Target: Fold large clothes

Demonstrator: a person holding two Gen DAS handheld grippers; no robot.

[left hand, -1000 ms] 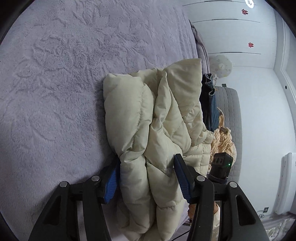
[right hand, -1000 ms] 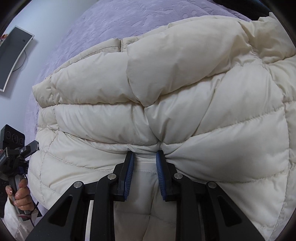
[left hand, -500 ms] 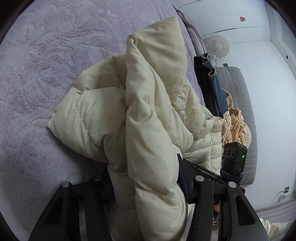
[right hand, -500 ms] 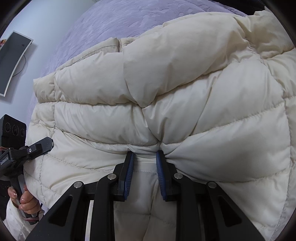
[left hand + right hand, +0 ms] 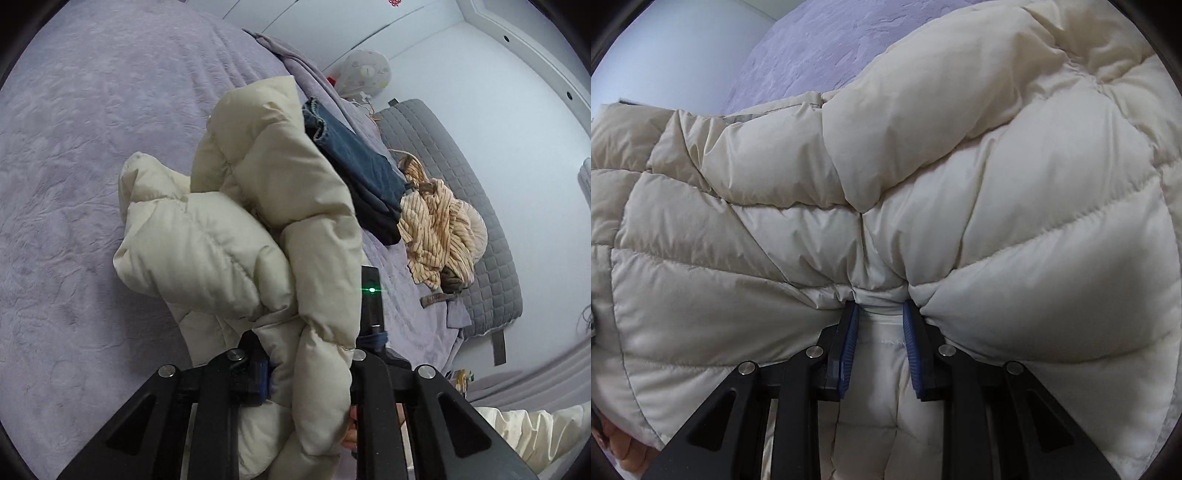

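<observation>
- Your left claw (image 5: pixel 308 373) grips a thick fold of the cream quilted puffer jacket (image 5: pixel 258 229); its jaws have just been closing, and the padding is now squeezed tight between them.
- A second ago that fold lay low on the lilac textured bedspread (image 5: pixel 74 166); now it is hoisted up, bunched and rolled, with the bed showing beneath it.
- Your right claw (image 5: pixel 881 332) is clenched on a pinch of the same jacket (image 5: pixel 923 184), exactly as before, and has hardly shifted.
- The jacket hangs between your two claws above the bed.
- Beyond it lie folded dark blue jeans (image 5: pixel 354 158) and a crumpled tan striped garment (image 5: pixel 439 229), beside a grey quilted mat (image 5: pixel 491 206).
</observation>
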